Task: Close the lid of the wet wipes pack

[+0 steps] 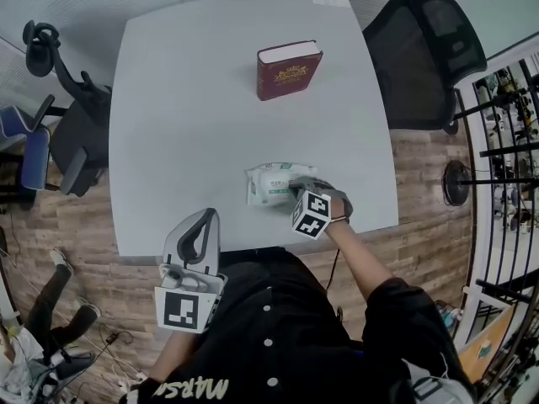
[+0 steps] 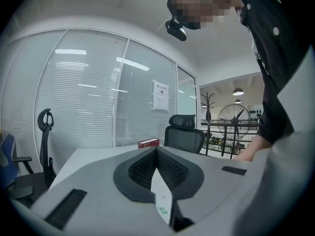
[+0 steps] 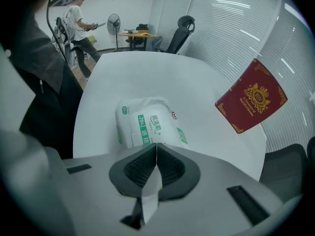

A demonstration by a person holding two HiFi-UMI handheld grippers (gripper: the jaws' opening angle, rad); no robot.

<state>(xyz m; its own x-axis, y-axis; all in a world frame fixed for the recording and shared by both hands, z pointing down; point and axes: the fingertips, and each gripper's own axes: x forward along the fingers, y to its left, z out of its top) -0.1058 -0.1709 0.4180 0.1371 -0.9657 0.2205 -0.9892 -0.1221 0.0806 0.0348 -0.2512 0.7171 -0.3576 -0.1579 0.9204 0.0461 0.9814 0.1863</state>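
Note:
The white wet wipes pack (image 1: 271, 183) with green print lies on the white table (image 1: 185, 99), near its front edge. Its lid looks flat on the pack (image 3: 147, 123) in the right gripper view. My right gripper (image 1: 297, 191) points steeply down at the pack's right end. Its jaws are shut with nothing between them, and the tips (image 3: 156, 144) sit at the pack's near edge. My left gripper (image 1: 200, 236) is held off the table by its front edge, shut (image 2: 156, 149) and empty, pointing across the table.
A dark red book (image 1: 289, 69) (image 3: 251, 102) stands toward the table's far side. A black office chair (image 1: 425, 57) is at the far right, and more chairs (image 1: 63, 116) stand at the left. A person (image 3: 78, 23) stands in the background.

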